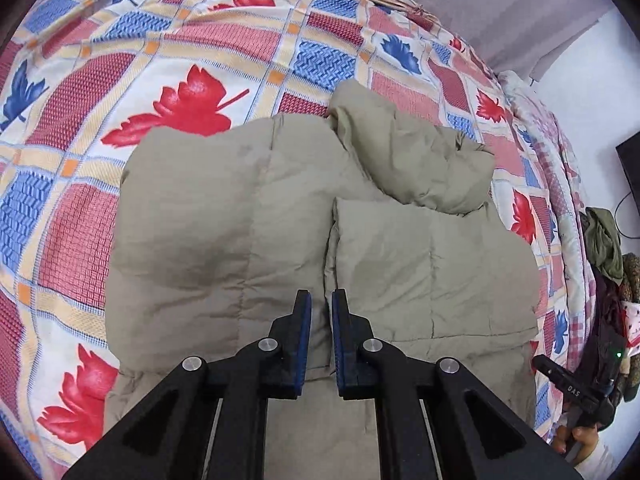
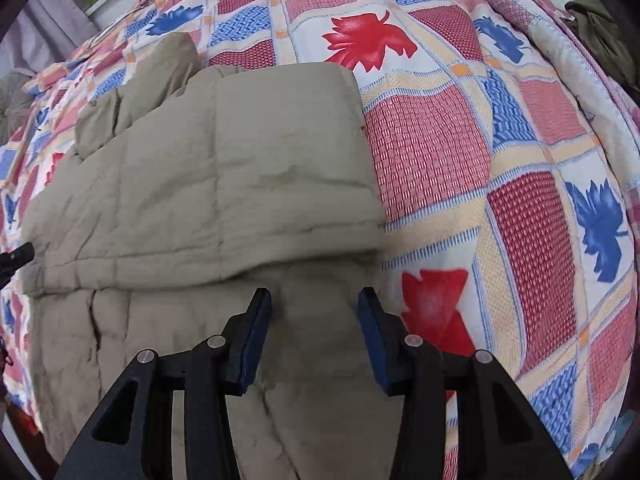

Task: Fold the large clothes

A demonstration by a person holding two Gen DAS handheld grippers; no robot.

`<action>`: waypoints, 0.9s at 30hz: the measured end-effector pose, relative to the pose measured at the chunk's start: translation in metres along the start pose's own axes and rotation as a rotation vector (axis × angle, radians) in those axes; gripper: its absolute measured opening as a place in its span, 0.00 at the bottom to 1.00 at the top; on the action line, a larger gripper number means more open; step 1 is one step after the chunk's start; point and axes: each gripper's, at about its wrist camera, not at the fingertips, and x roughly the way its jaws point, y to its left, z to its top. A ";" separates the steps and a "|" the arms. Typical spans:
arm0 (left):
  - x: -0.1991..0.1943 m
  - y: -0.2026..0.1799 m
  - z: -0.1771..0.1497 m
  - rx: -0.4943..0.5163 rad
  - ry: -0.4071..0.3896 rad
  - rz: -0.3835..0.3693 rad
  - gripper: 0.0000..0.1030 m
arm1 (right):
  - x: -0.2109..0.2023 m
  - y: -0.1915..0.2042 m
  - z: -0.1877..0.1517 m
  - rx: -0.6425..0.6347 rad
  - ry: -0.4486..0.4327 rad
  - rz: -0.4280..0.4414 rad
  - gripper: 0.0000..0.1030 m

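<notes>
on my left wrist view the bedspread (image 1: 192,52) fills the left side, checked in red and blue with big leaf prints. the jacket (image 1: 224,216), a beige puffy one, lies on it in the middle, both front panels folded in so their edges meet along a seam running up from my fingers. its hood (image 1: 416,160) is bunched at the far right end. my left gripper (image 1: 321,300) hovers over that seam with its blue pads close together, a thin slit between them and nothing in it that i can see. at the far right edge my right gripper (image 1: 576,384) shows, with some dark clothes (image 1: 604,248) piled beyond the bed's edge.

on my right wrist view the jacket (image 2: 224,184) takes the left and centre, a folded-over panel lying across the lower part. my right gripper (image 2: 314,300) sits over the jacket's right edge, fingers apart, holding nothing. the bedspread (image 2: 500,152) spreads out to the right.
</notes>
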 end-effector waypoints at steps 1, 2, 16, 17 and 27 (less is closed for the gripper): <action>0.000 -0.006 0.003 0.023 -0.004 0.002 0.11 | -0.008 -0.004 -0.005 0.015 -0.012 0.021 0.48; 0.001 -0.012 0.006 0.042 -0.006 0.002 0.11 | -0.017 -0.010 -0.008 0.033 -0.040 0.027 0.45; 0.096 -0.039 0.002 0.103 0.024 0.137 0.11 | 0.056 -0.018 0.063 0.100 -0.073 0.042 0.08; 0.097 -0.039 0.002 0.115 0.023 0.142 0.11 | 0.060 -0.019 0.061 0.102 -0.088 0.036 0.07; 0.062 -0.050 -0.007 0.170 0.004 0.240 0.11 | 0.041 -0.014 0.058 0.090 -0.108 -0.028 0.11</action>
